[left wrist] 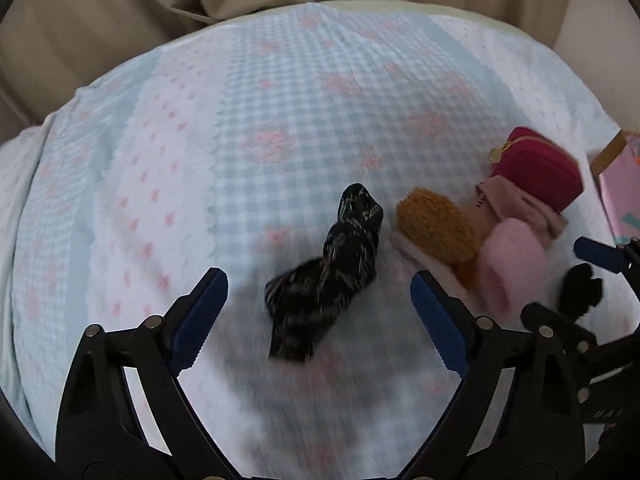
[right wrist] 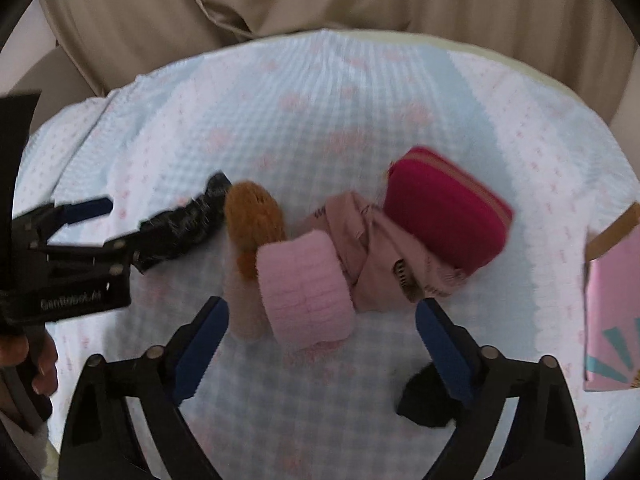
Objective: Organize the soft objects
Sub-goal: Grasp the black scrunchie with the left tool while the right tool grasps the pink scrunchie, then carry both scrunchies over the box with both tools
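Both grippers, left point(left wrist: 318, 312) and right point(right wrist: 320, 332), hold fingers wide (nothing gripped) over the bedspread's point(left wrist: 280, 100) bare middle.

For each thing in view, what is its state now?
left gripper: open, over the black cloth.
right gripper: open, holding nothing.
black cloth: crumpled, loose on the bedspread.
pink roll: rolled up, lying.
red pouch: zipped shut.
dusty pink cloth: bunched up.
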Available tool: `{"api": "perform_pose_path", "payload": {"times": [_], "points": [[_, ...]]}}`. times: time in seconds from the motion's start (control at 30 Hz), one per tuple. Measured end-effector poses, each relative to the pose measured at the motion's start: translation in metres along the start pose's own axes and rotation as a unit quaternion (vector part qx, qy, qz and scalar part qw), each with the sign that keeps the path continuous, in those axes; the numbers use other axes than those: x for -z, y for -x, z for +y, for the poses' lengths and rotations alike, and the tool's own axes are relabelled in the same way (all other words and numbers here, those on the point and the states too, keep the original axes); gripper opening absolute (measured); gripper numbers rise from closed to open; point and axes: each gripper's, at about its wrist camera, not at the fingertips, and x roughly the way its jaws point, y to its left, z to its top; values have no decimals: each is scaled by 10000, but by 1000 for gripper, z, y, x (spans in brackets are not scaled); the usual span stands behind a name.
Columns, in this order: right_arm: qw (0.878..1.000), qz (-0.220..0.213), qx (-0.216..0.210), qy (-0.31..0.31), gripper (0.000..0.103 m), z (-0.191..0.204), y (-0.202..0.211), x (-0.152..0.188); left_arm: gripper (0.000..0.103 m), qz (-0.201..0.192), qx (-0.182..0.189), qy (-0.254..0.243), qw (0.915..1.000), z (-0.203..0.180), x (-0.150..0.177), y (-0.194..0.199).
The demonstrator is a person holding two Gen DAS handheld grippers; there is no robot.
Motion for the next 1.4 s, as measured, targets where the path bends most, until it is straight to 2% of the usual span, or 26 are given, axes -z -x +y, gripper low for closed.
{"api": "perform_pose_path", "payload": {"times": [0.13,0.2,0.27,0.33,0.4,0.53,0.8,1.0,1.17,1.4], "points": [[9998,167,-51,-8,76,1,-20,0,92,225,132,-138,9996,-5,-4,-30],[9996,258,-82,-9,69,2,-28,0,84,303,157,-175,9993,-7,-4,-40],[9995,304,-102,-8,62,3,-32,1,65,422,147,-195,9988,-8,-4,-48],[9994,327,-111,0,55,4,-36,1,54,506,61,-214,9985,-9,-3,-54],[9993,352,-94,-4,47,4,-38,0,50,492,154,-187,9985,-9,-1,-55],[9995,301,-76,-46,44,3,-37,0,40,448,96,-374,9983,-17,3,-50],[9997,203,-107,-22,42,7,-30,-4,36,378,126,-217,9990,-18,1,-37],[9999,40,-127,-40,42,6,-5,-9,36,249,89,-50,9996,-18,-5,-5],[9998,-146,-133,-90,42,3,35,-21,36,77,22,112,9999,-21,-13,43],[9985,-501,-180,-105,42,-2,122,-41,36,-161,-203,427,9988,-30,-28,134]]}}
